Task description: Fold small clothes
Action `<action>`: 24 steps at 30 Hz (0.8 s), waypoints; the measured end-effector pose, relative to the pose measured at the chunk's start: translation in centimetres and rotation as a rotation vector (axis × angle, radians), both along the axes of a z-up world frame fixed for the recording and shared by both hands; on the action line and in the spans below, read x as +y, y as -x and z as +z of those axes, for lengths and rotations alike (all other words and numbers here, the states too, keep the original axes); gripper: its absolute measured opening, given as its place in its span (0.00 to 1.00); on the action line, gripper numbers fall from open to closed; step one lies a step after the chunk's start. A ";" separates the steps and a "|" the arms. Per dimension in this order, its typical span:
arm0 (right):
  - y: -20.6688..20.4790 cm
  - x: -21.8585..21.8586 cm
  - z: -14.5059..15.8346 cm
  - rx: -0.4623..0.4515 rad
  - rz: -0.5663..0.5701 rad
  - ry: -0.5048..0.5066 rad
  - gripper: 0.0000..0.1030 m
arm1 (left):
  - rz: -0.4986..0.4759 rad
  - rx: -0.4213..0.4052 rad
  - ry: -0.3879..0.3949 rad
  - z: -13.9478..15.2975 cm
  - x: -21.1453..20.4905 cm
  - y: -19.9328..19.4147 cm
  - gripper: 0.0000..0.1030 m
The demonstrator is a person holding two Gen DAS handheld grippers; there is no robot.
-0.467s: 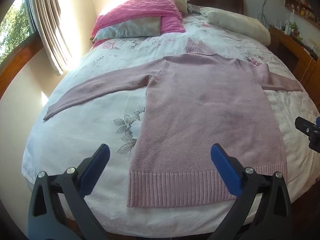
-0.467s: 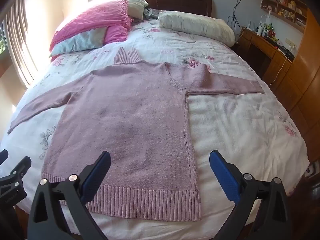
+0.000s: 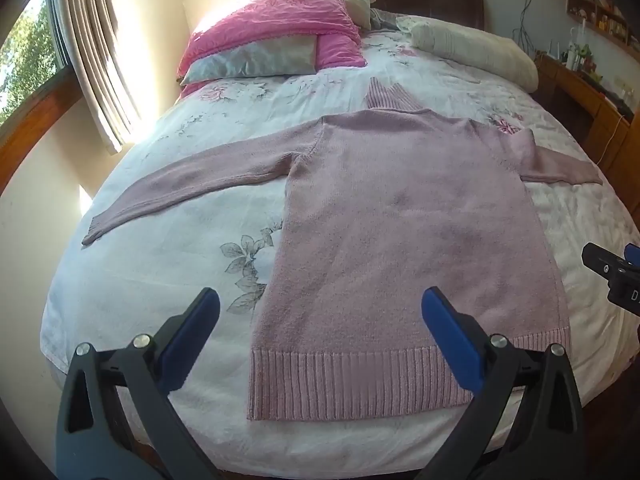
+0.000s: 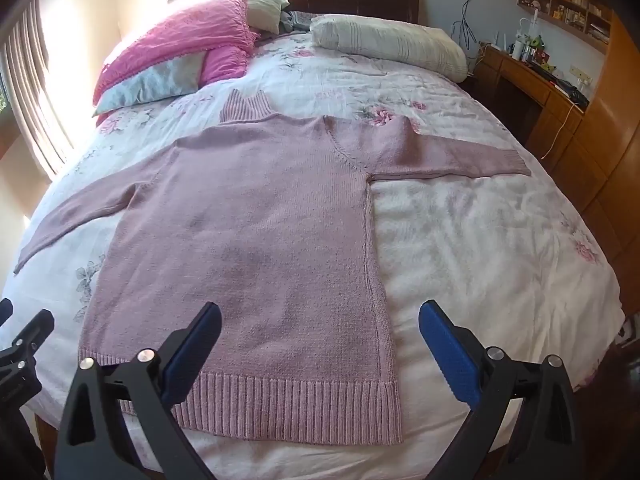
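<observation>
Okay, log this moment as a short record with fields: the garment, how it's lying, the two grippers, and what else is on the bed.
garment: pink knit sweater
state: spread flat, unfolded, both sleeves out to the sides, ribbed hem nearest the cameras
surface: bed with floral sheet
left gripper: open, holding nothing, above the hem's left corner
right gripper: open, holding nothing, above the hem's right corner
also on bed: pink pillow, white pillow

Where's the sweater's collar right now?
The collar lies at the sweater's far end on the bedspread, pointing toward the pink pillow, left of centre in the right wrist view.
</observation>
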State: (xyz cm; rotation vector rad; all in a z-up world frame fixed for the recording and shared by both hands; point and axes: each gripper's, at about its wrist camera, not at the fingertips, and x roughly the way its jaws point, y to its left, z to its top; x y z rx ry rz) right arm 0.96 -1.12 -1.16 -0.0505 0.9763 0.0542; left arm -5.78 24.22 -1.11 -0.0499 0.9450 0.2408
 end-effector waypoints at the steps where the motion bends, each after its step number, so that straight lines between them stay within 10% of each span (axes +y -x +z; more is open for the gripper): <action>1: -0.1 0.0 -0.1 0.002 0.000 -0.002 0.96 | -0.001 0.003 0.000 -0.1 0.0 -0.1 0.97; 24: -0.6 0.0 -1.2 0.015 0.004 -0.004 0.96 | 0.005 0.020 0.004 -0.8 0.2 -0.8 0.97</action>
